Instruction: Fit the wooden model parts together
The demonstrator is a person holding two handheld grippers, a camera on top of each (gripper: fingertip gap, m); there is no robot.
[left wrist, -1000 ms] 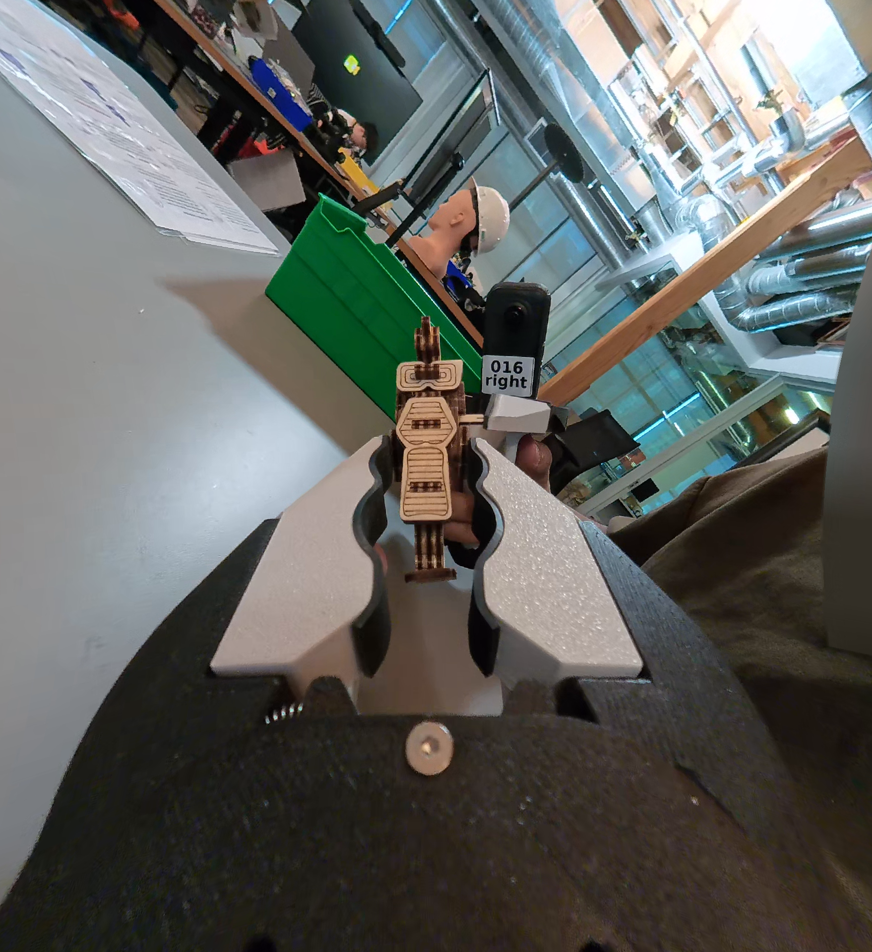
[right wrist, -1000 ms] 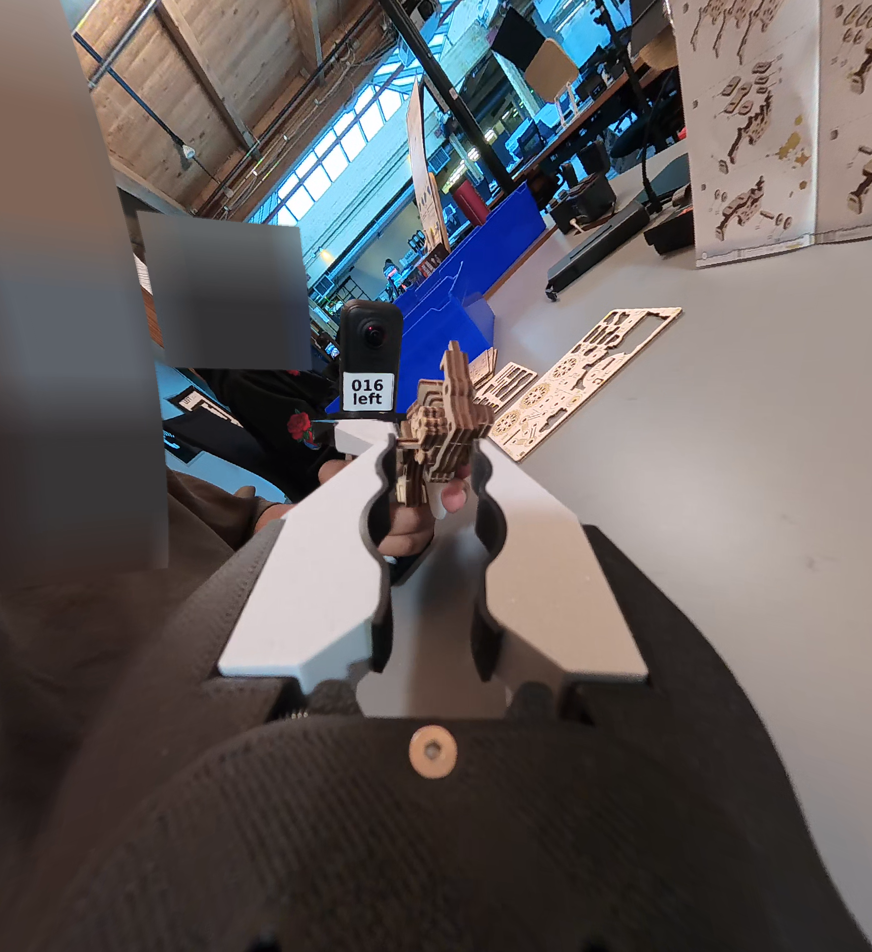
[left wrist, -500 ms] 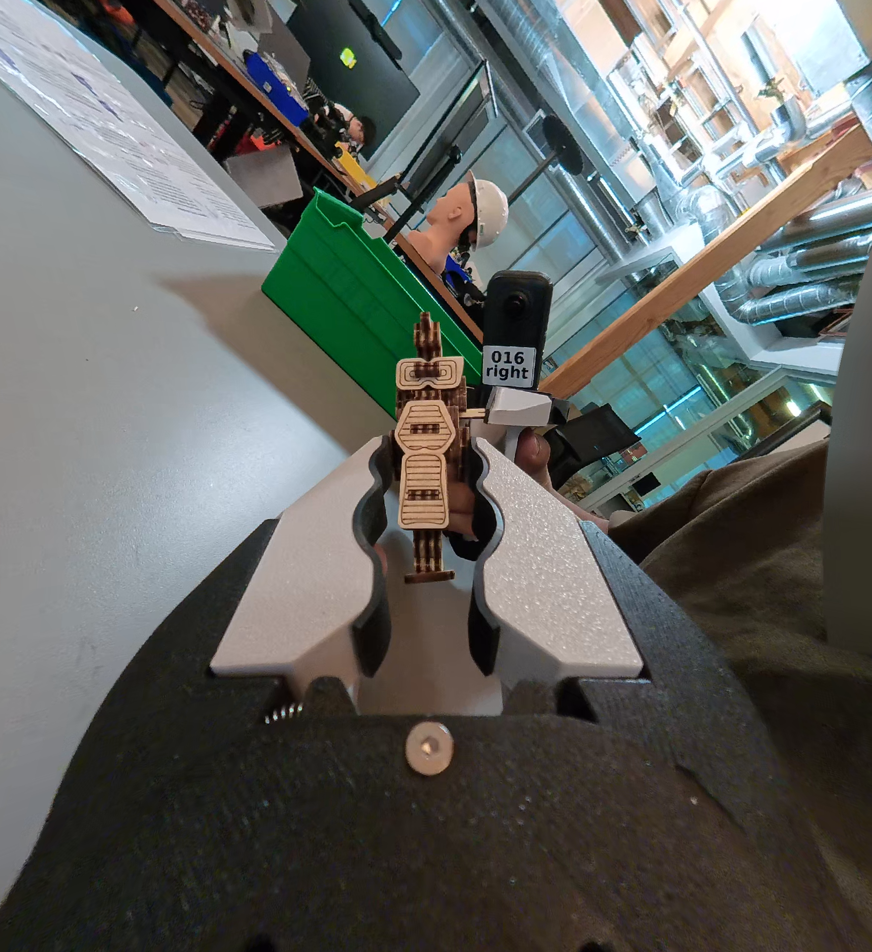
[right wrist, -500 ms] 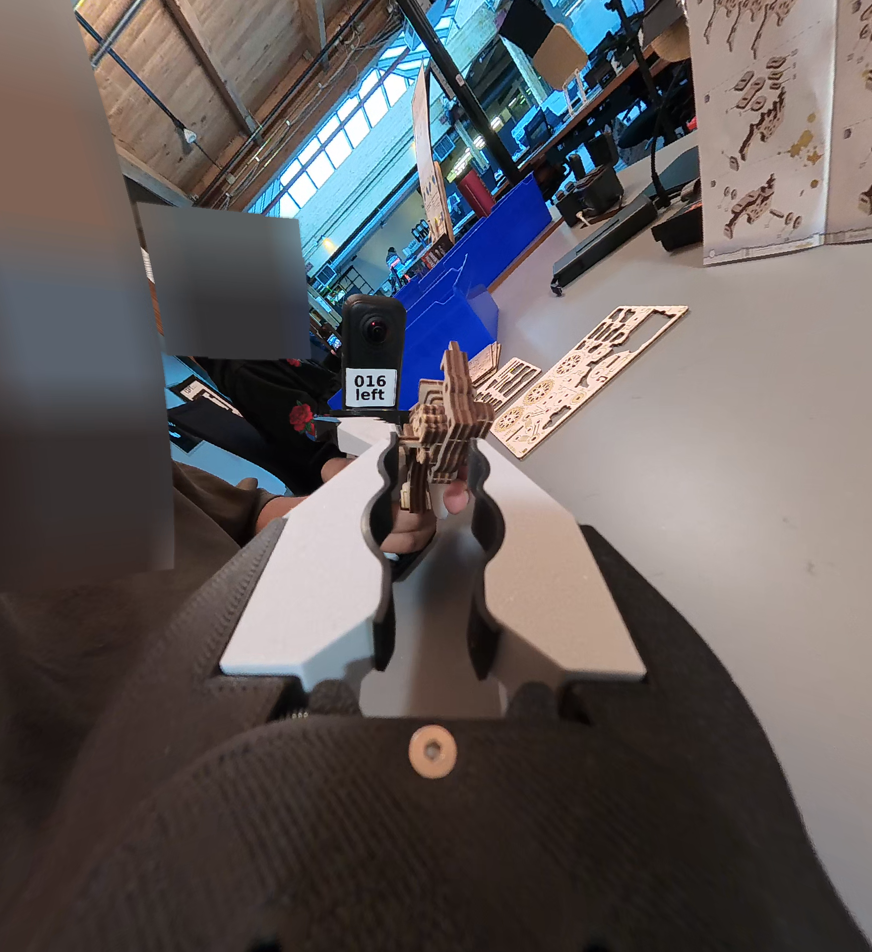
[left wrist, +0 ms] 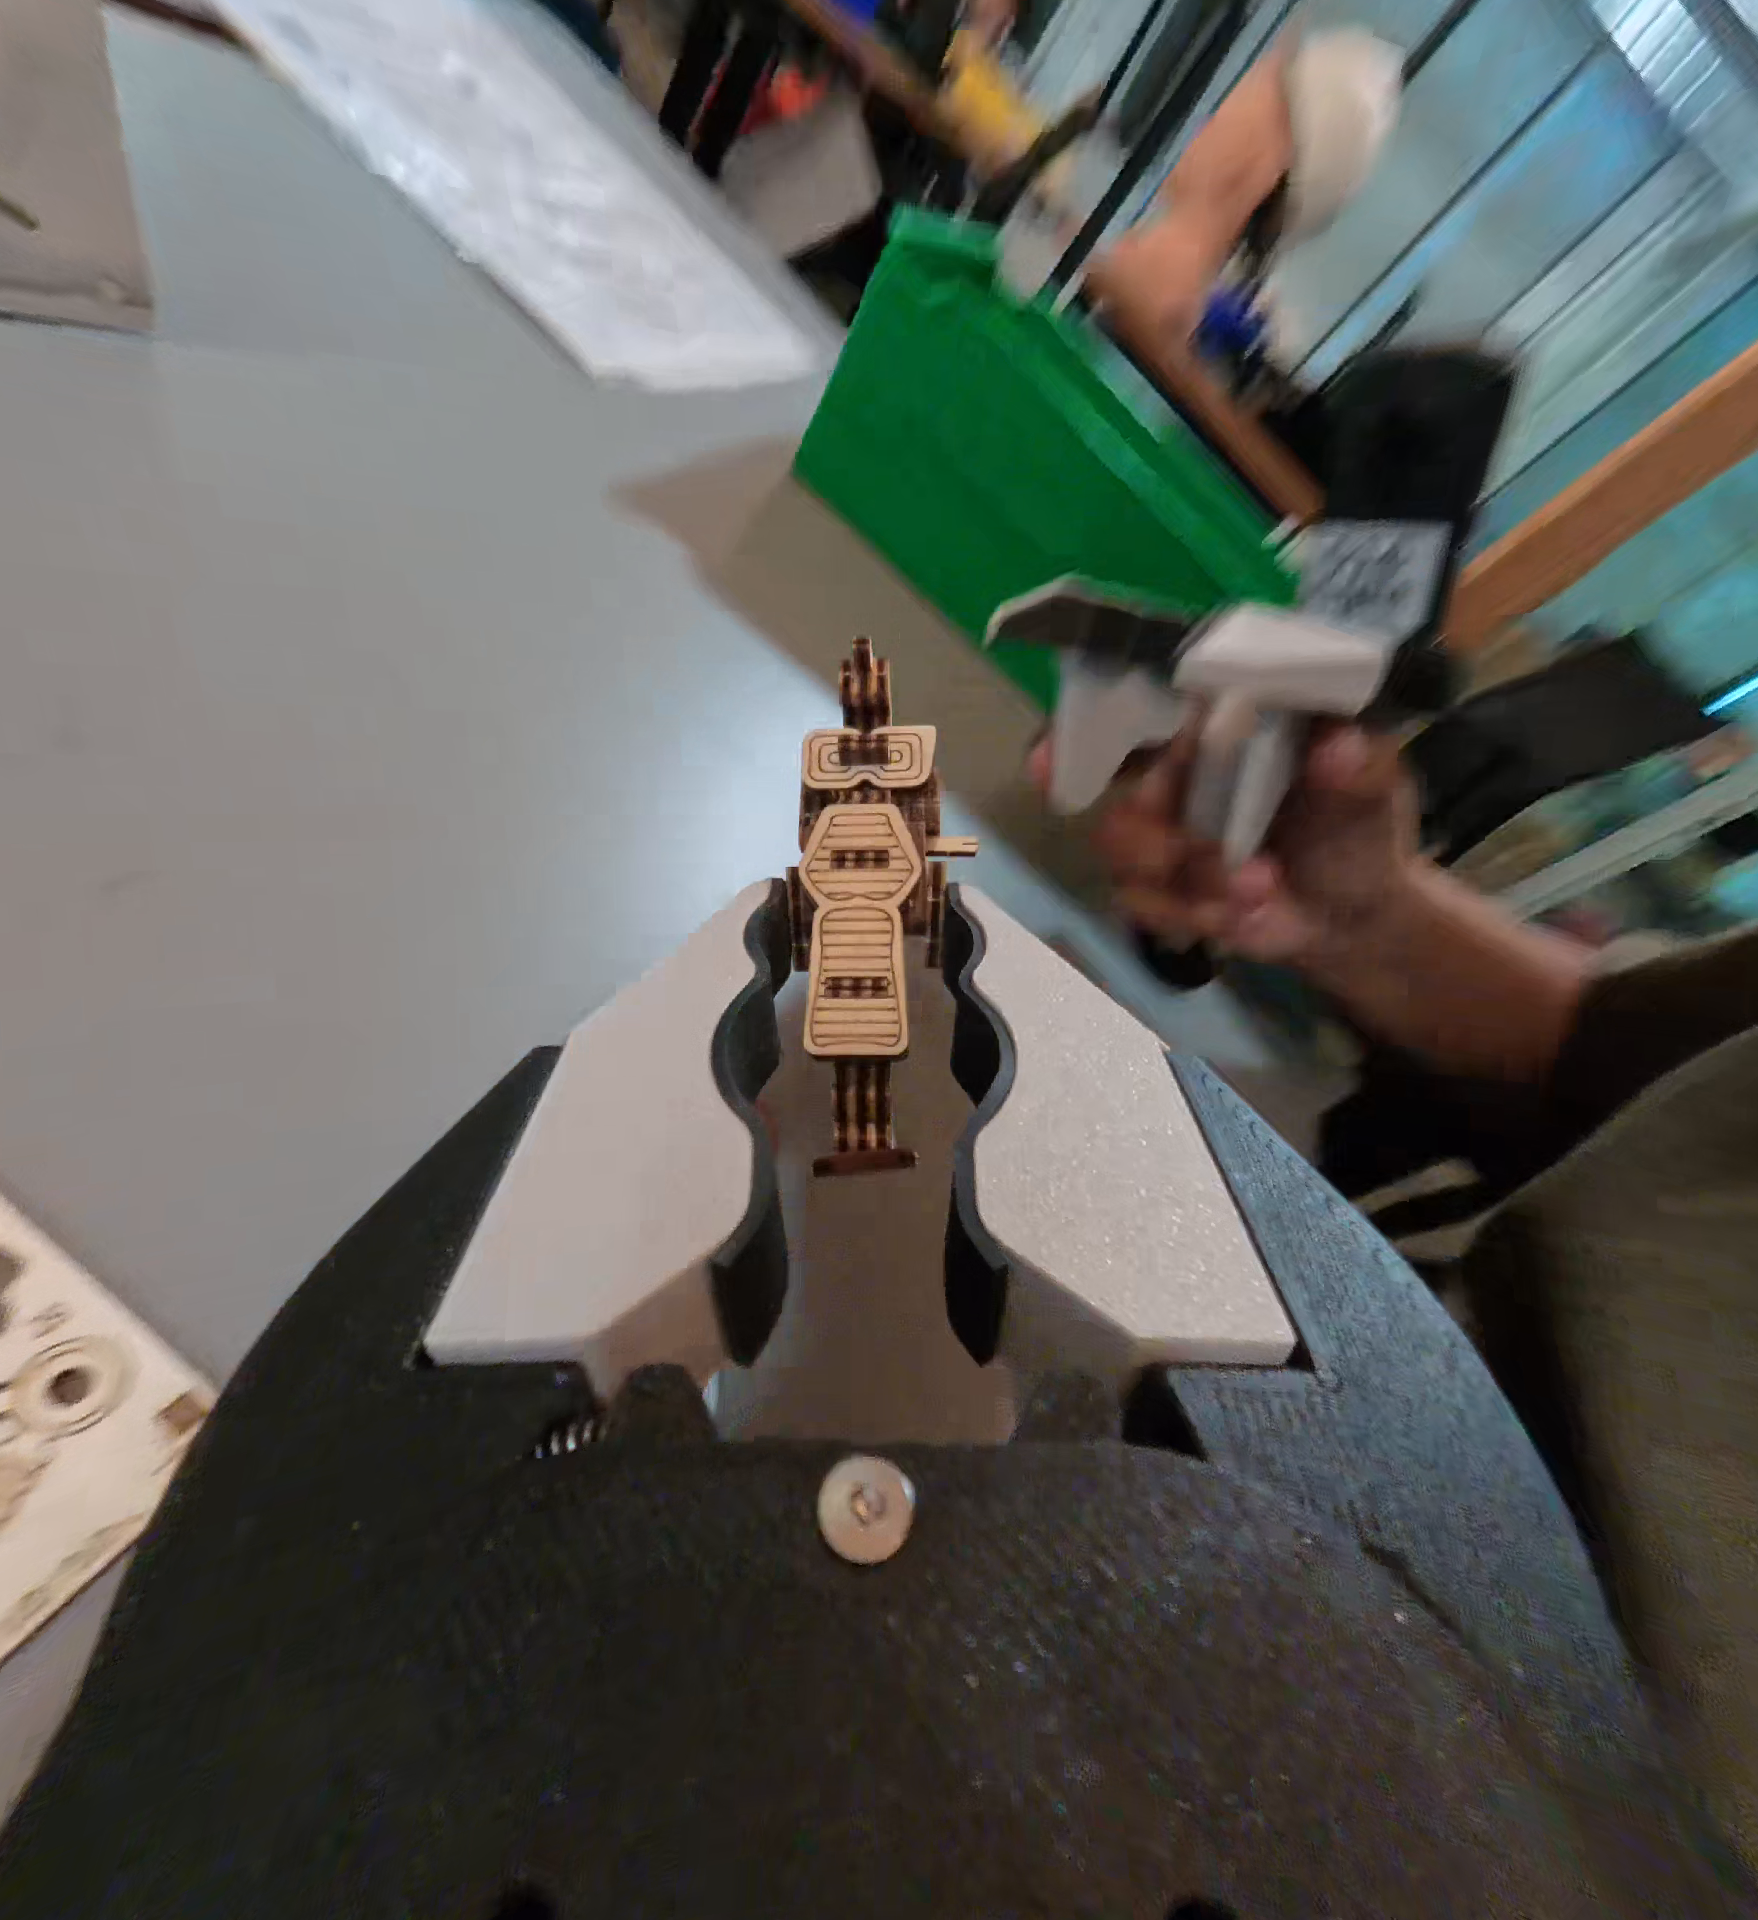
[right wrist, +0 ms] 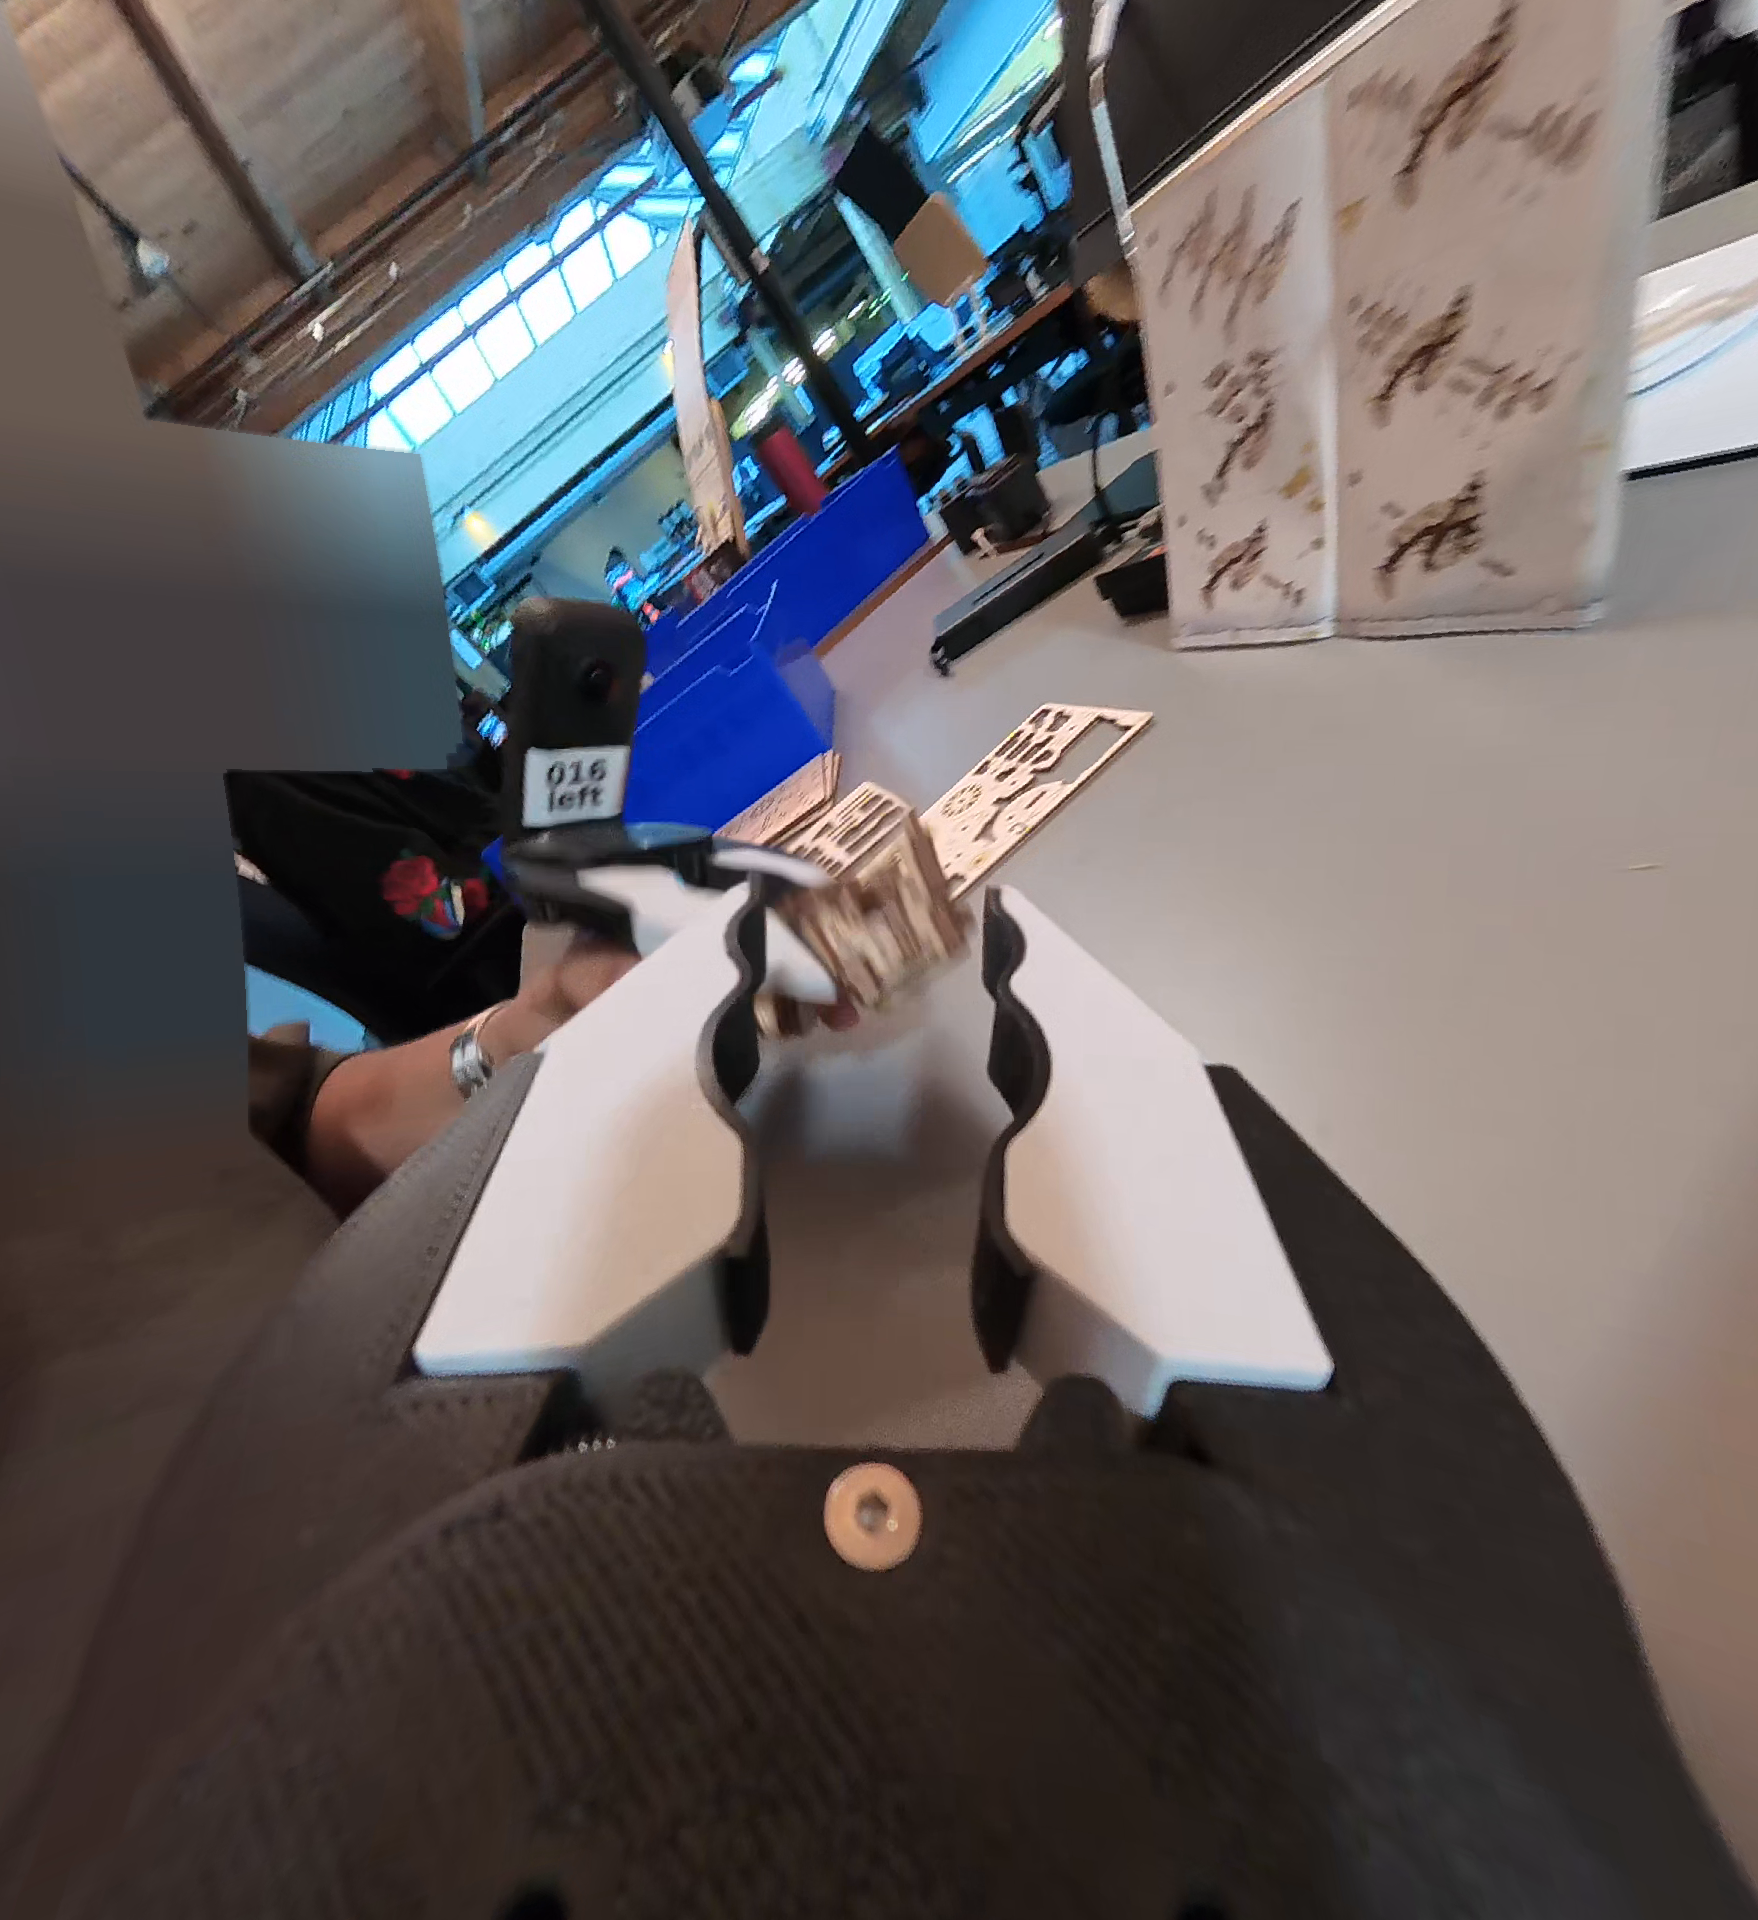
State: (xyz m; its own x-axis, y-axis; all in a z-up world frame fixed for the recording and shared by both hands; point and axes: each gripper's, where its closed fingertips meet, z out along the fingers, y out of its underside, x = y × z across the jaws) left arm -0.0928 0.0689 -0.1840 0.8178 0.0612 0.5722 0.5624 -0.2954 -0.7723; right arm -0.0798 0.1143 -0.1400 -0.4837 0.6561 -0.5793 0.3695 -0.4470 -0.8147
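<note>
Gripping the wooden model (left wrist: 862, 914) between its fingers (left wrist: 646, 1132), the left gripper (left wrist: 862, 909) is holding it above the desk (left wrist: 283, 675); the right gripper (right wrist: 864, 914) is hanging with fingers (right wrist: 1114, 1122) apart, empty.

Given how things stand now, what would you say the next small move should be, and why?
Probably send the right gripper to the cut-out wooden sheet on the table for another part: it is open and empty, clear of the wooden model, which the left gripper holds clamped upright.
</note>
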